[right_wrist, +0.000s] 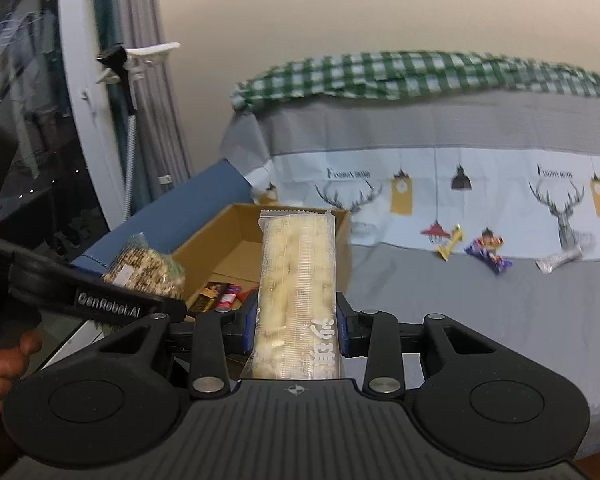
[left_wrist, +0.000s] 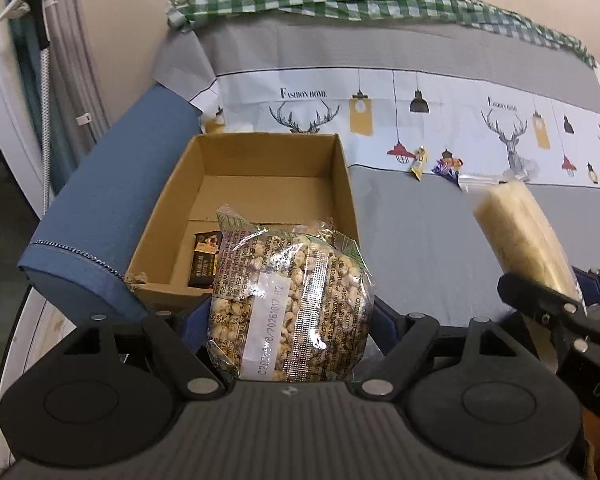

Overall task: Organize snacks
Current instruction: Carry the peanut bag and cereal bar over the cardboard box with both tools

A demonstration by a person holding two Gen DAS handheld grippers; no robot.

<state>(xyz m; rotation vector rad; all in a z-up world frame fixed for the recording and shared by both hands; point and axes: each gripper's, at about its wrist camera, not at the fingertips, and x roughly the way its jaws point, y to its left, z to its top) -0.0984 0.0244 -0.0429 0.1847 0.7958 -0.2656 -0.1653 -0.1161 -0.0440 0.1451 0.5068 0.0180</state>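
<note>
Left gripper [left_wrist: 290, 312] gripping popcorn bag [left_wrist: 288, 304]; right gripper [right_wrist: 296, 320] gripping cracker pack [right_wrist: 296, 280]

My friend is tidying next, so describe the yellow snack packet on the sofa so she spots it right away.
Start at the open cardboard box on the grey sofa cover. To its right, where seat meets backrest, lie three loose snacks. The yellow packet is nearest the box, left of the purple wrapper and clear wrapper.
</note>
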